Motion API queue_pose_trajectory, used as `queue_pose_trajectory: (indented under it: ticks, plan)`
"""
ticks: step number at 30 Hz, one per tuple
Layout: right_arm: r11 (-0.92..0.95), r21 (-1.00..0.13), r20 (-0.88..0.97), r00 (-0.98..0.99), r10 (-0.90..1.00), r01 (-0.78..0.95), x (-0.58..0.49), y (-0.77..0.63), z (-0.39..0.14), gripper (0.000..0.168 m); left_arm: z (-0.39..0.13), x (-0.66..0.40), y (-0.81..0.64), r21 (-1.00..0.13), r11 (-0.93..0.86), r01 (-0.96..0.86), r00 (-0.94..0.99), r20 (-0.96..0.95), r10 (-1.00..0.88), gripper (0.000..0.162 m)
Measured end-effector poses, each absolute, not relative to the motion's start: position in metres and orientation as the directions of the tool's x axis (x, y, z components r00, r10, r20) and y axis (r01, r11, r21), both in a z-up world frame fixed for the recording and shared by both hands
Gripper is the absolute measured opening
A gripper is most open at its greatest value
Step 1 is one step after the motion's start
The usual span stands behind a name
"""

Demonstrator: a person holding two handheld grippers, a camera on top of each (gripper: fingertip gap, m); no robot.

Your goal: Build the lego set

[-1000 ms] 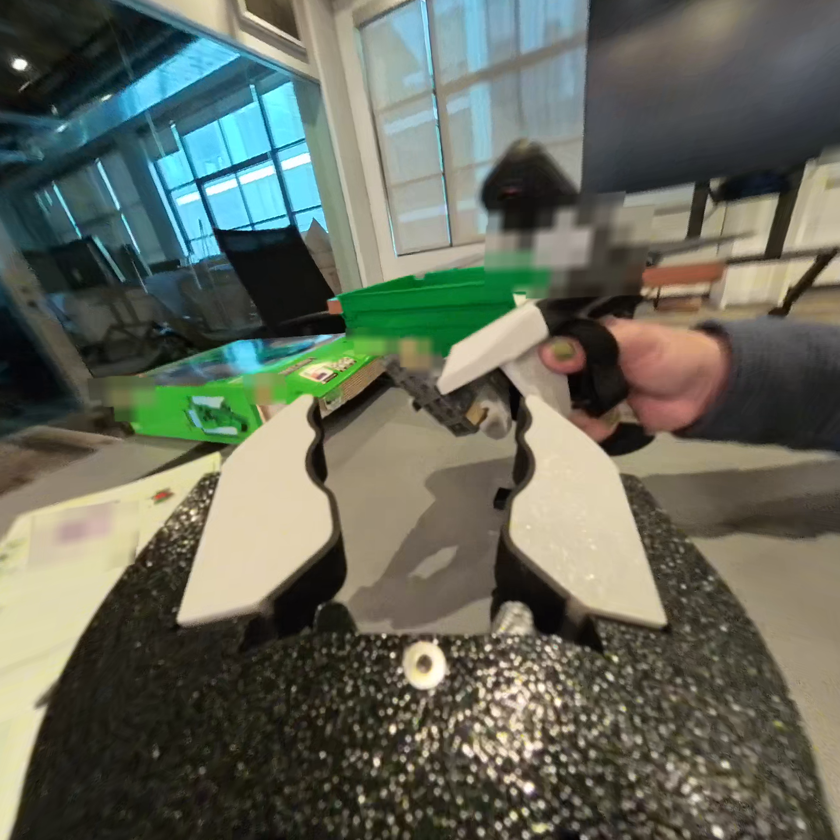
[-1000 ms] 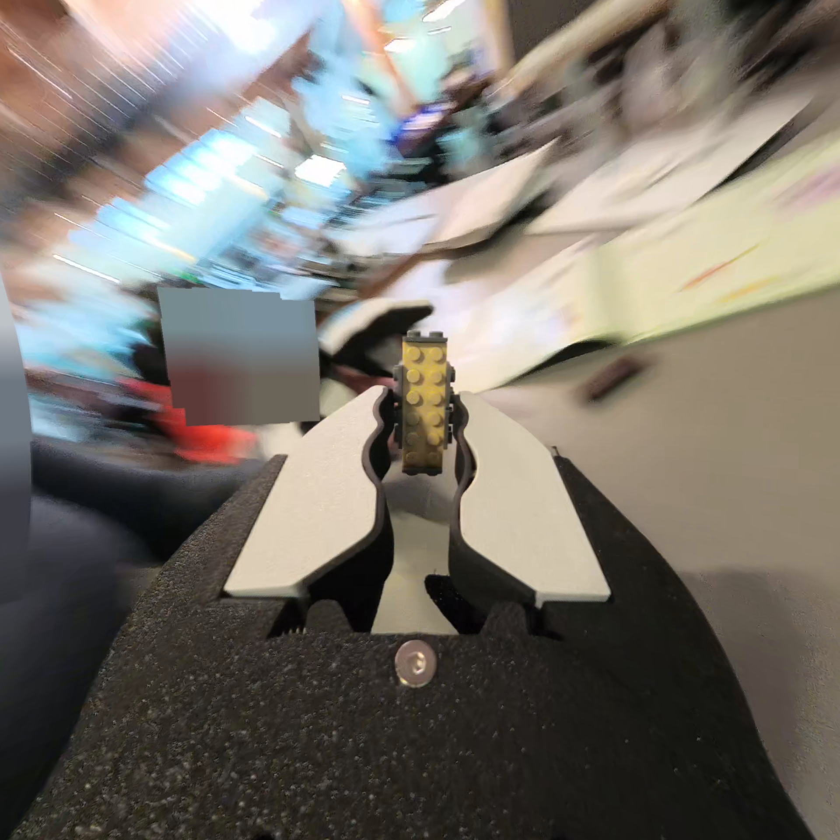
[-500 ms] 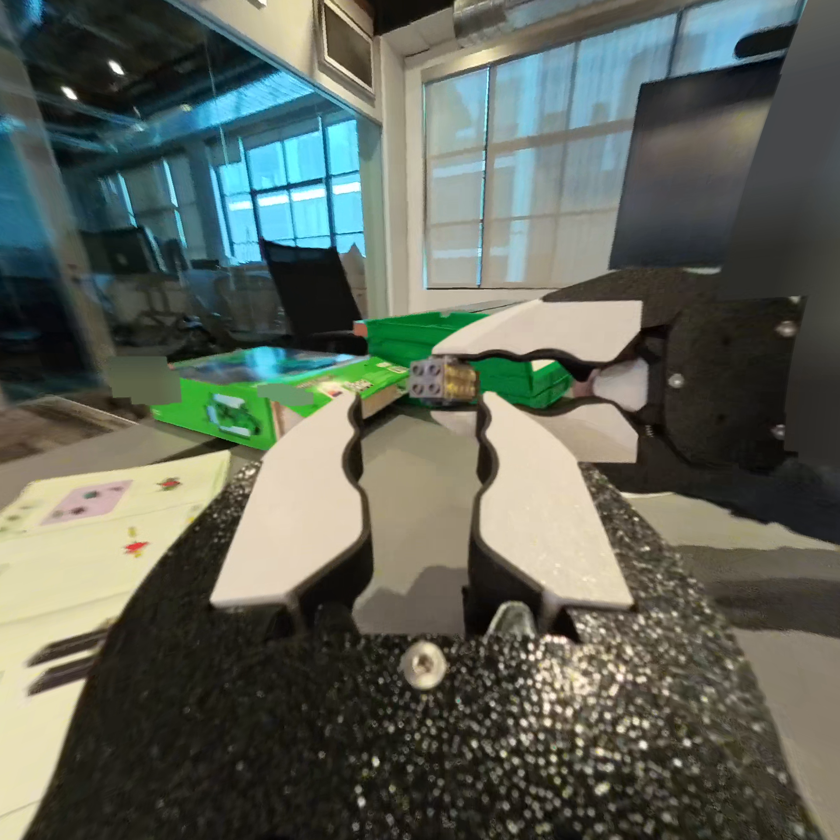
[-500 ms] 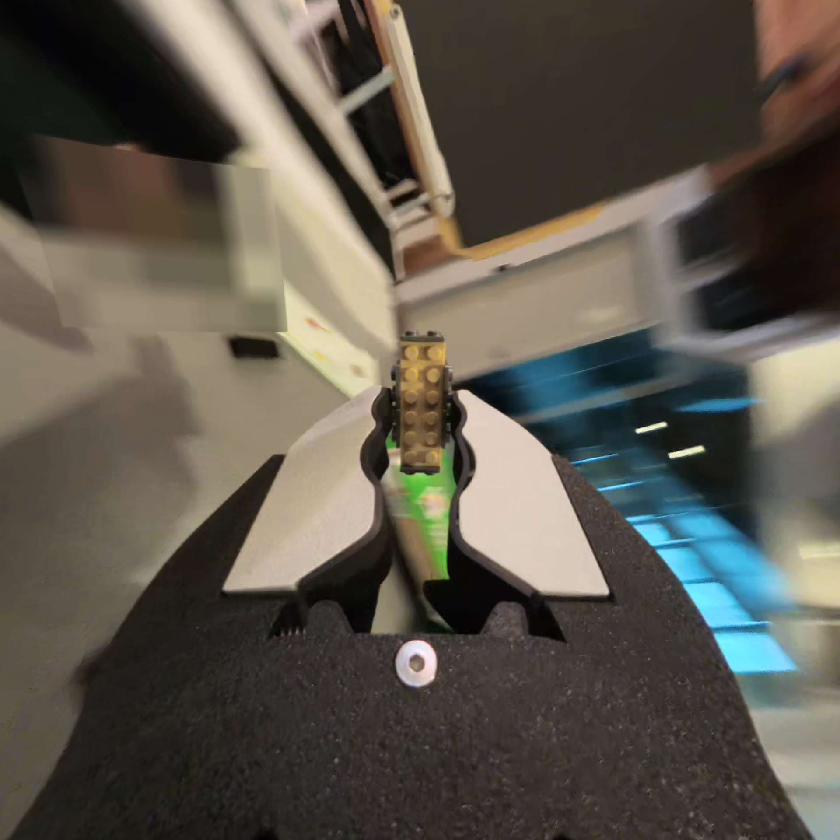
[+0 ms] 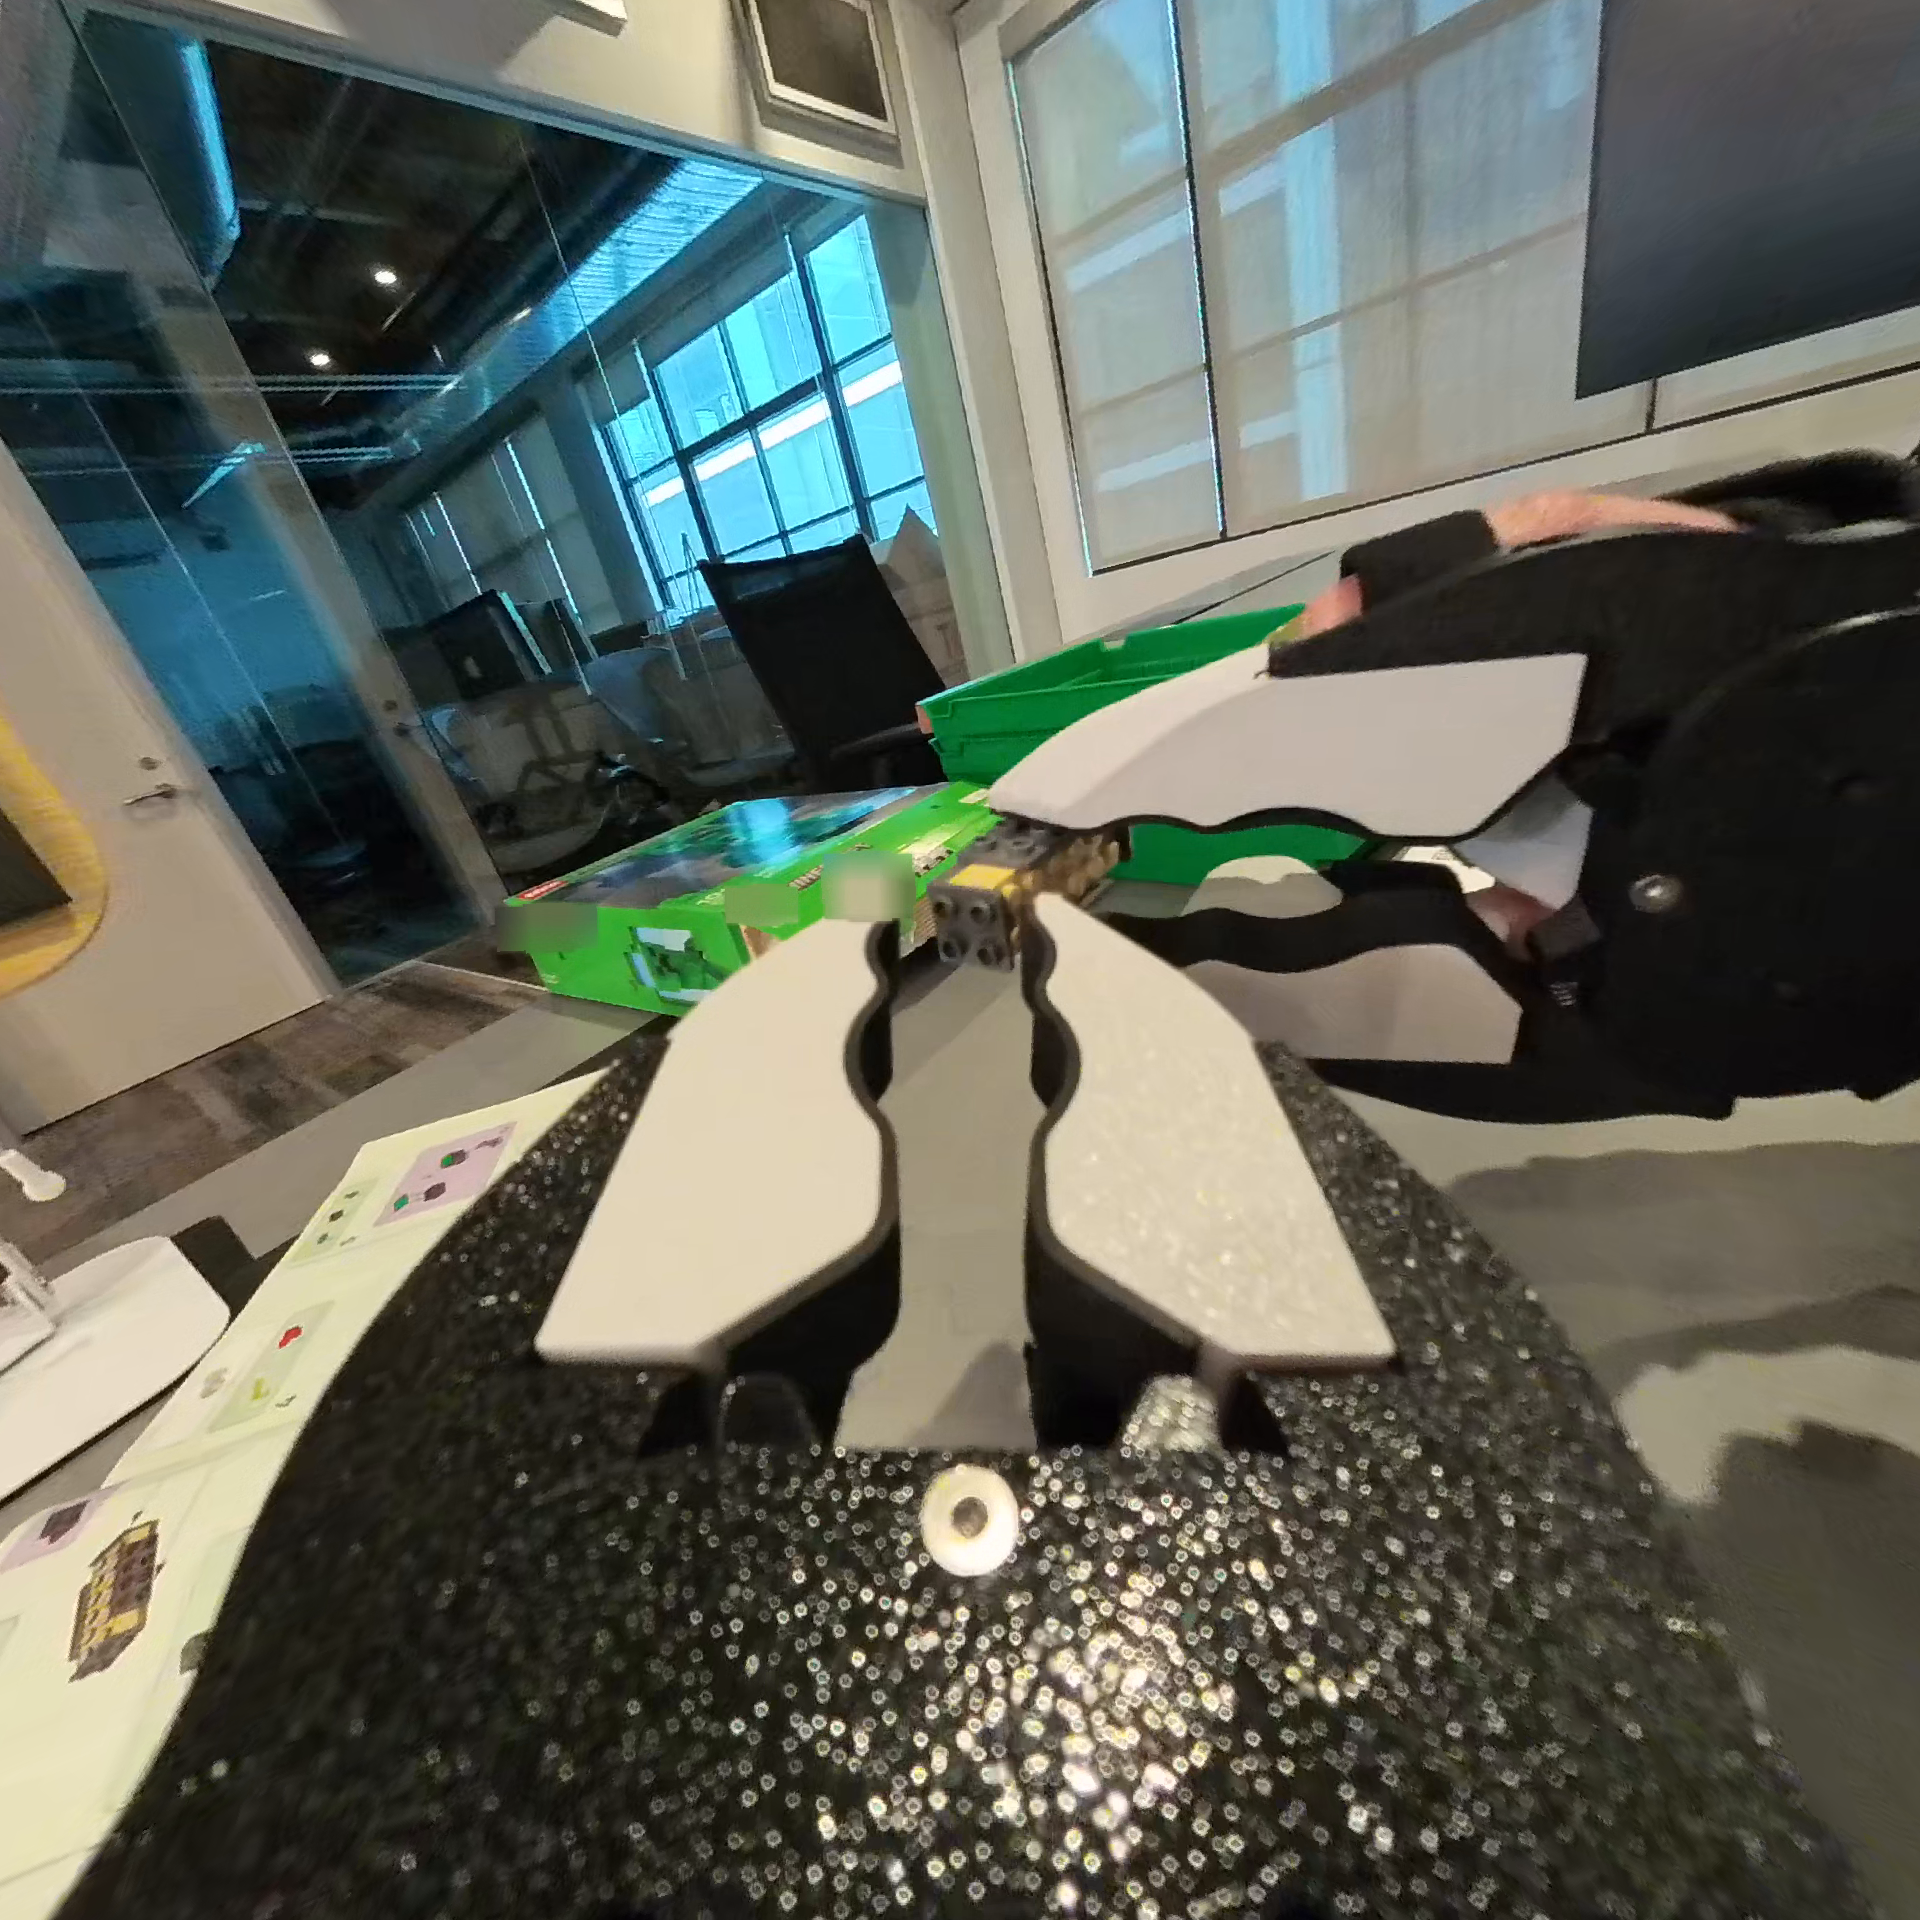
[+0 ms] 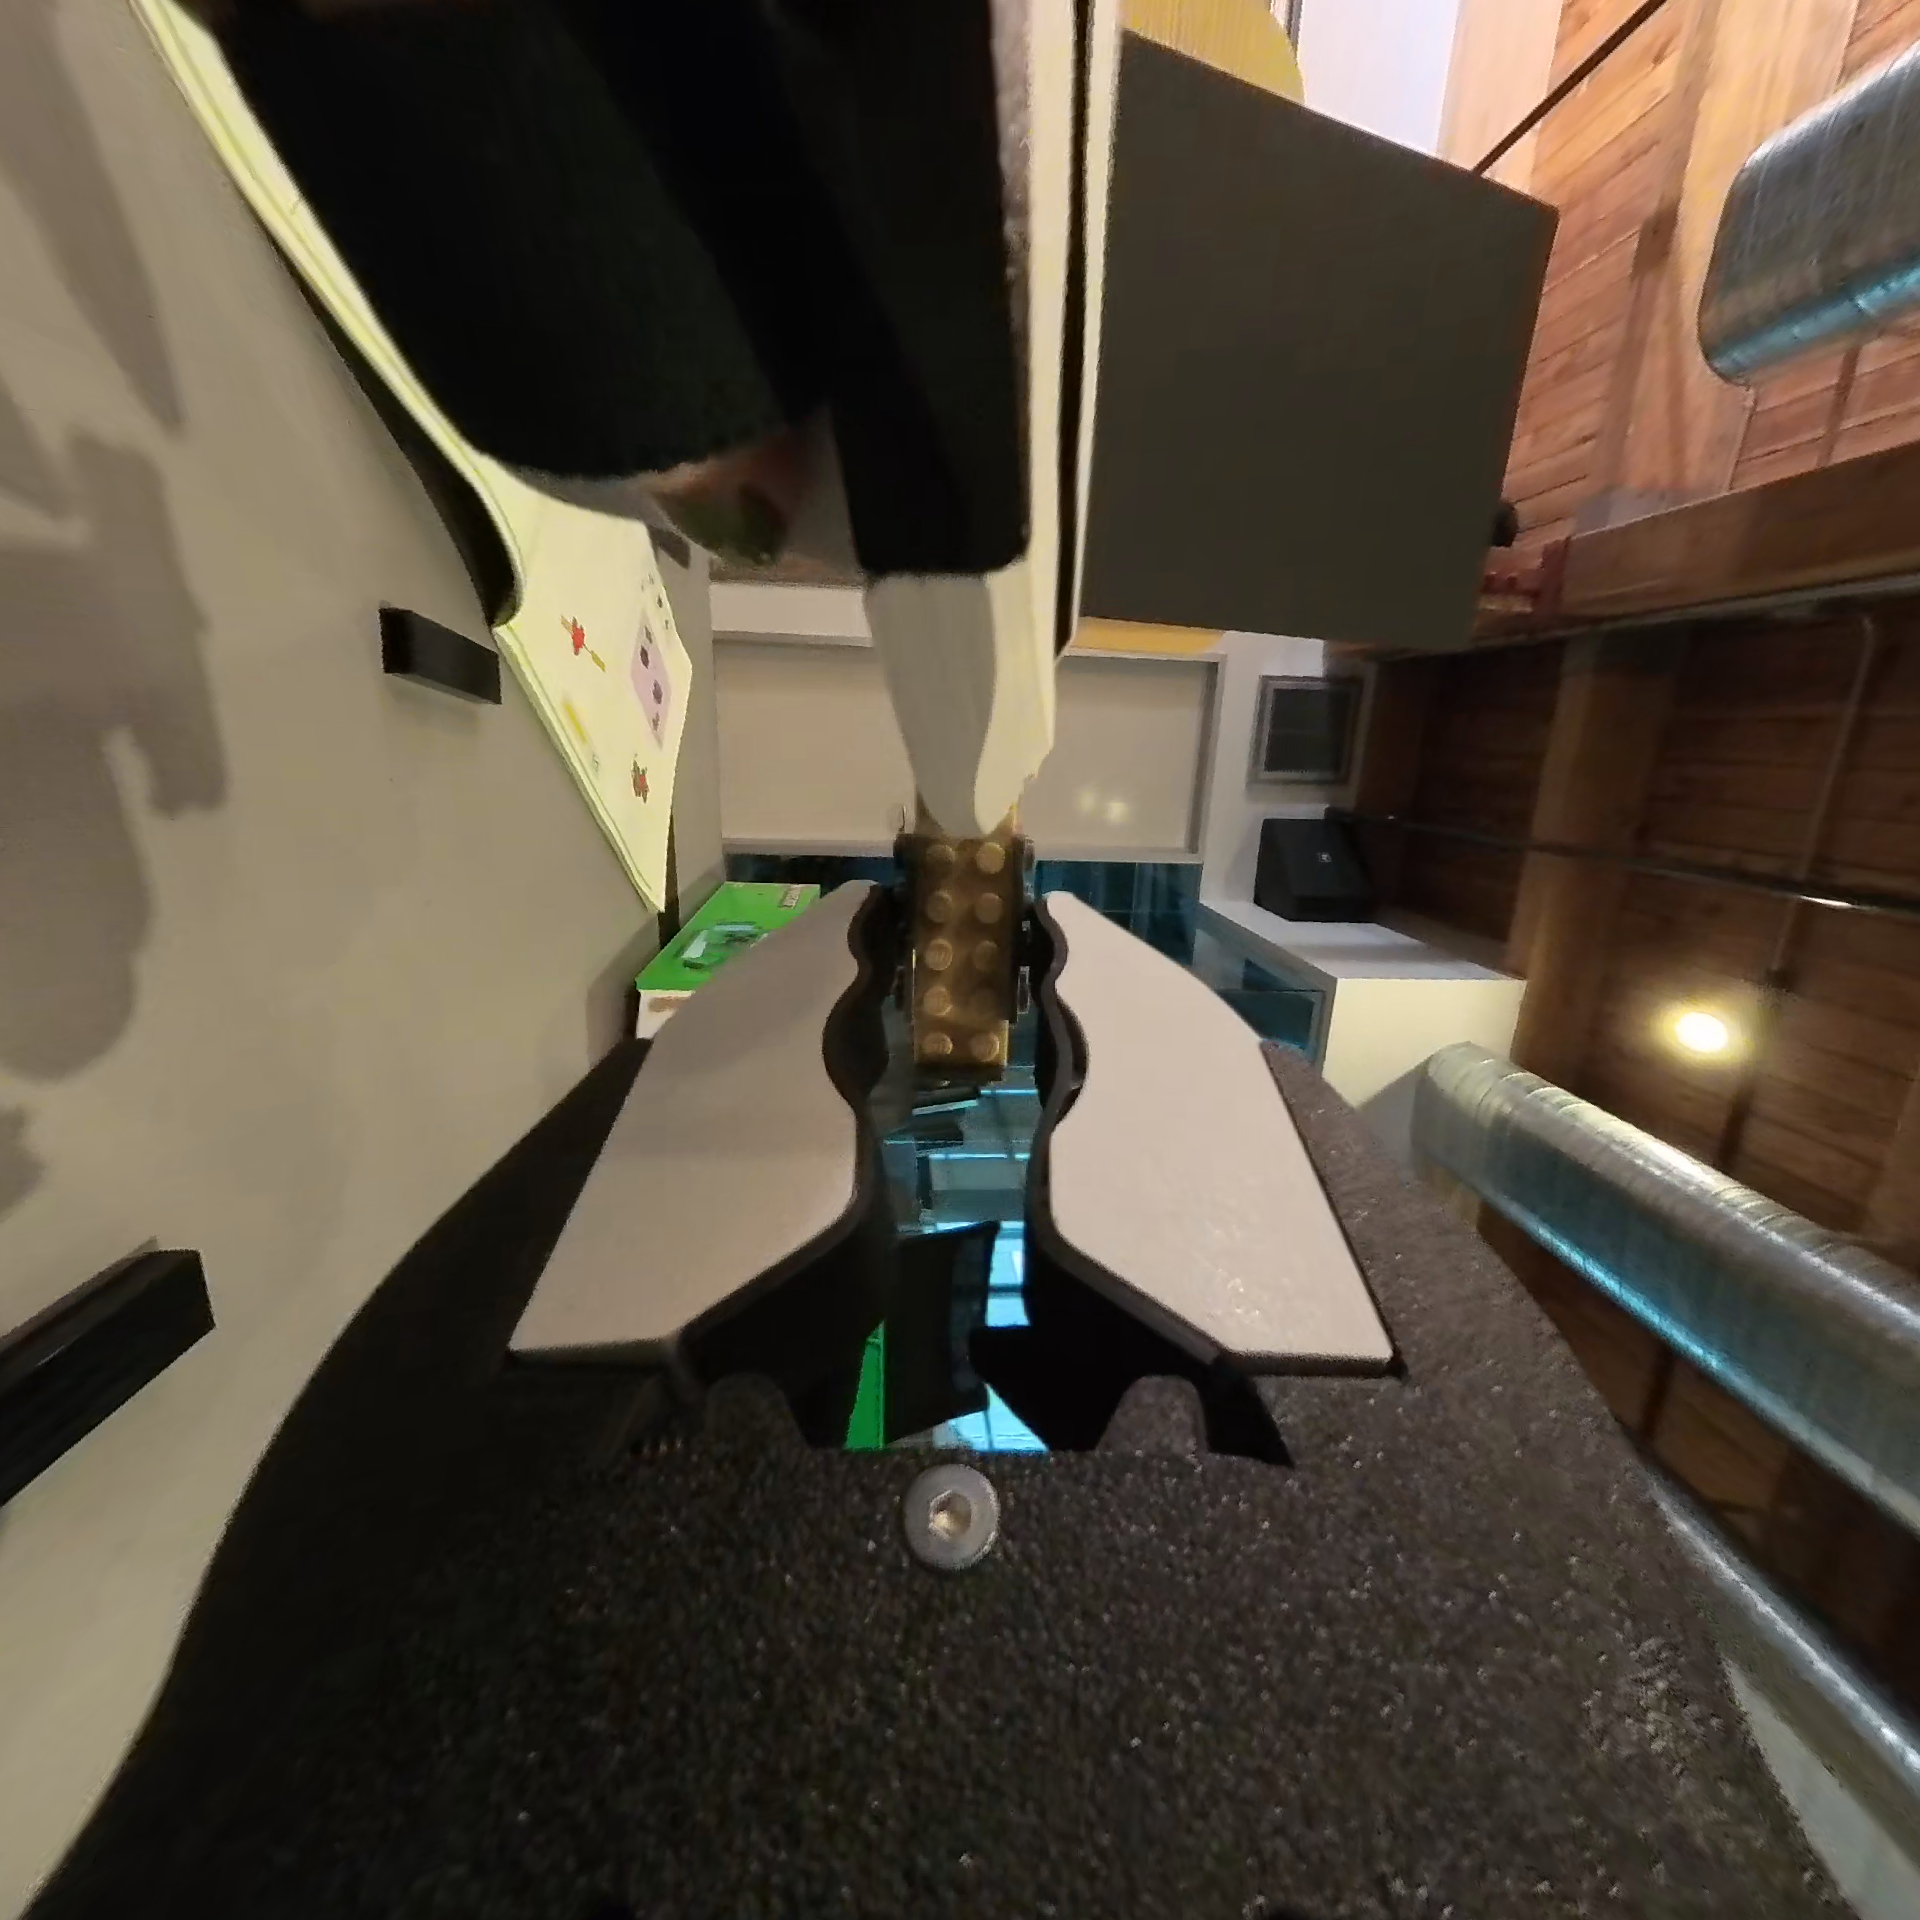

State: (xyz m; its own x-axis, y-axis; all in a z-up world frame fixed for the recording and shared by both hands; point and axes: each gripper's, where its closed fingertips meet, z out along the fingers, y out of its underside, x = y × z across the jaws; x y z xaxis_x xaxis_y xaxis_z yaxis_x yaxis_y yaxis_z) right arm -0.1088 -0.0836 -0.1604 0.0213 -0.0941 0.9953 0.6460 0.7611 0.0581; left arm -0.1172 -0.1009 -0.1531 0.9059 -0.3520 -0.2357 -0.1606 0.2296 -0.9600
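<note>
Right tool (image 6: 961, 935) squeezes the tan brick stack (image 6: 961, 951); left tool (image 5: 956, 971) (gaping, empty) sits just beside its dark end, above bare table (image 5: 1662, 1247).

Lego piece (image 6: 961, 951): tan studded brick stacked on dark grey plates, clamped between my right fingers (image 6: 1164, 1122), held off the table, pointing sideways; its dark grey end (image 5: 977, 920) sits right at my left fingertips (image 5: 1049, 925).
</note>
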Motion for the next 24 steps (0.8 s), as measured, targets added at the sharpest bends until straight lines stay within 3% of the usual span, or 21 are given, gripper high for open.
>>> queue_pose_trajectory:
  ticks: [24]
  plan:
    - [0.774,0.109,0.992,-0.021,-0.123,0.624,-0.1093,-0.0851,-0.1652,0.024,-0.1568,-0.1115,-0.1009,-0.939,0.255,-0.232,0.88,-0.314,-0.355,0.019]
